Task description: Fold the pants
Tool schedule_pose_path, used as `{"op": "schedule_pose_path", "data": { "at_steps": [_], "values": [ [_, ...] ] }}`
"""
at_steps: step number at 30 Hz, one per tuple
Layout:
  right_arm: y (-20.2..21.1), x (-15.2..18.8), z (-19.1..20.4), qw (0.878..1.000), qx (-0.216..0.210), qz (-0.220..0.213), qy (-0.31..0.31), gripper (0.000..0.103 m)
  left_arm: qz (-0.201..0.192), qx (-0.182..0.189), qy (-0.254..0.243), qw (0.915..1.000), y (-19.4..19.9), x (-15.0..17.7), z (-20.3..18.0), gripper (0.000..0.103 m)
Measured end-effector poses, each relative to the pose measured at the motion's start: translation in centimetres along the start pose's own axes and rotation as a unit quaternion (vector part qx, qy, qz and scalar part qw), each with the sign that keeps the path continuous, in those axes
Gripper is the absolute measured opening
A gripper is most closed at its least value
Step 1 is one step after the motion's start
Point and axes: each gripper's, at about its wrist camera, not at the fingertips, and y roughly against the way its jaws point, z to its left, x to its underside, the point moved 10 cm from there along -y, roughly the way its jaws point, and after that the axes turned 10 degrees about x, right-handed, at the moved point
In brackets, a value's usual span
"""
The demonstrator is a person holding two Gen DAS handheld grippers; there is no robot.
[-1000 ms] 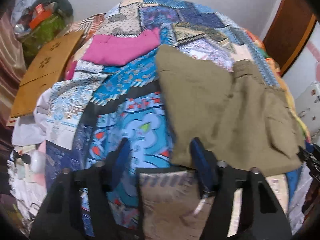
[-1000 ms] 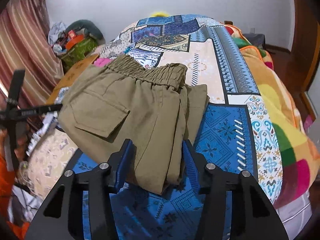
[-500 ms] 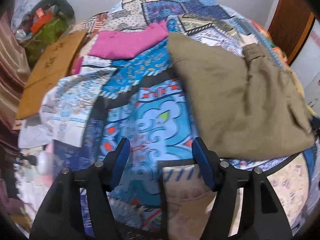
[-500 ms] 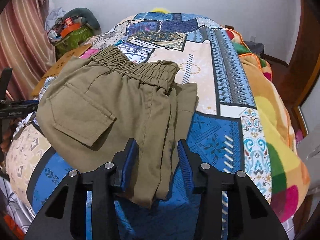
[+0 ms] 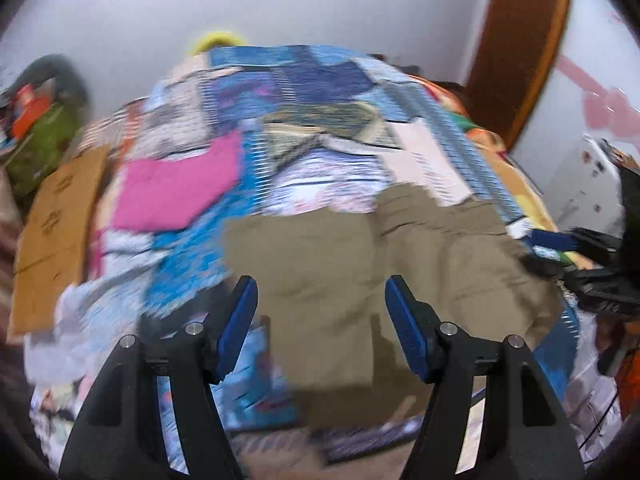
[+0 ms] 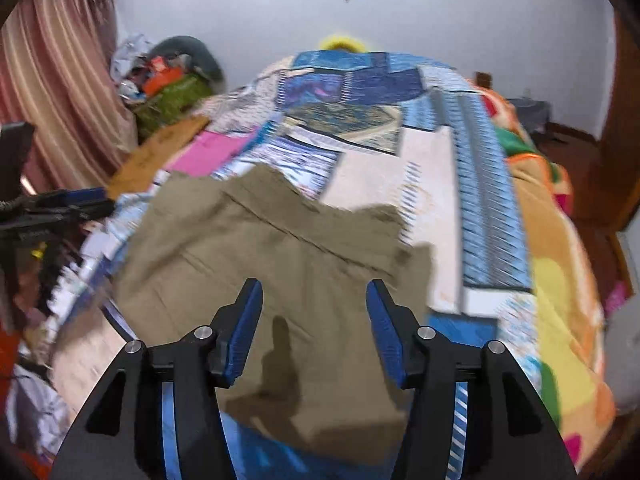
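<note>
Meanwhile I held my left gripper and right gripper spread, empty, the right's jaws just widened, above the folded olive-khaki cotton pants lying on the patchwork blue bedspread.

Motion blur smears both views: the patchwork bedspread shows only streaked patterns, and the olive pants have soft edges, so their waistband and pocket seams cannot be made out. The pants' near end is hidden behind the right gripper body. At the left-wrist view's right edge, a dark blurred shape is cut off and cannot be identified.
</note>
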Motion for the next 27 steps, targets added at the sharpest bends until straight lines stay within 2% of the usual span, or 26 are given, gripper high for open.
{"op": "schedule_pose_path", "data": {
  "at_steps": [3, 5, 8, 10, 12, 17, 23, 27],
  "values": [
    [-1.9, -0.5, 1.4, 1.0, -0.021, 0.013, 0.0, 0.05, 0.026, 0.005, -0.028, 0.9993, -3.6, -0.6, -2.0, 0.066],
    [-3.5, 0.1, 1.9, 0.999, -0.024, 0.037, 0.006, 0.05, 0.053, 0.002, -0.042, 0.9977, -6.1, 0.1, -2.5, 0.066],
    [-4.8, 1.5, 2.2, 0.998, -0.028, 0.061, 0.018, 0.051, 0.075, -0.019, -0.062, 0.9951, -8.0, 1.7, -2.2, 0.068],
    [-4.5, 2.2, 2.1, 0.997, -0.019, 0.06, 0.034, 0.051, 0.064, -0.016, -0.066, 0.9956, -7.8, 2.0, -2.1, 0.068],
    [-3.9, 3.1, 1.9, 0.997, -0.019, 0.067, 0.043, 0.057, 0.065, -0.021, -0.074, 0.9949, -7.3, 2.5, -2.2, 0.069],
    [-1.8, 5.4, 0.8, 0.997, -0.028, 0.074, 0.022, 0.059, 0.052, -0.037, -0.097, 0.9932, -5.1, 4.1, -2.0, 0.071],
    [0.2, 7.1, -0.2, 0.998, -0.007, 0.064, 0.009, 0.059, 0.046, -0.053, -0.093, 0.9932, -2.5, 6.7, -1.1, 0.074],
    [0.8, 7.9, -0.6, 0.998, 0.0, 0.064, -0.001, 0.059, 0.041, -0.065, -0.066, 0.9948, -0.8, 8.3, 0.4, 0.074]
  ]
}}
